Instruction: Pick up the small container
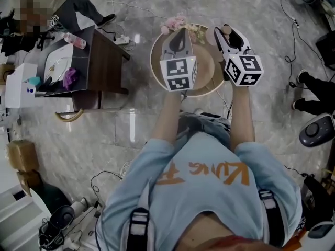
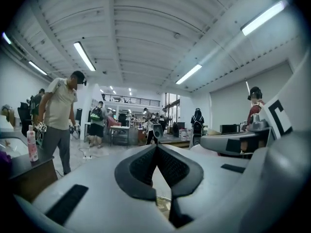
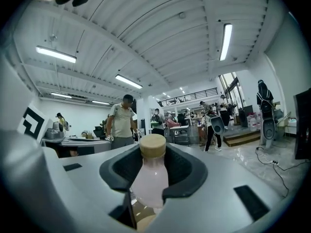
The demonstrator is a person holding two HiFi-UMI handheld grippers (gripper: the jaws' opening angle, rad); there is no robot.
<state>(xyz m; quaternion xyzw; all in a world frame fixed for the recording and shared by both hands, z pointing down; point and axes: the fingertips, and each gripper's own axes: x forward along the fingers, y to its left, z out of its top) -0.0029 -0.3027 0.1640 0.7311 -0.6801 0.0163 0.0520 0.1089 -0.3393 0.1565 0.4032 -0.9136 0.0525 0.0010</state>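
- Head view: a workshop with a marble floor, cables trailing across it. A round wooden table [image 1: 157,69] stands straight ahead of the person, with flowers [image 1: 177,22] at its far edge. Both arms reach out over it, side by side.
- Head view: the right tool [image 1: 228,35] has the bottle [image 1: 226,30] between its jaws, and only the tan cap shows from above. The bottle sits at the jaw tips, probably so that it stays in sight and clear of the tool's body.
- Head view: the left tool [image 1: 181,32] is just beside the right one and carries nothing. It looks to be kept near but out of the way, since one tool is enough for so light a thing.
- Left gripper view: an open hall with strip lights and people standing at benches. The left tool [image 2: 156,150] is clenched, its pad tips meeting with only a narrow wedge of gap behind them and nothing in it.
- Right gripper view: the same hall, seen level. The right tool [image 3: 153,163] is closed on the bottle [image 3: 149,181], pale pink and upright, with its cap [image 3: 152,145] above the pads. The pads press on the body below the cap, a hold that should keep it from tipping. The bottle hangs off the table, so the pick-up looks all but done.
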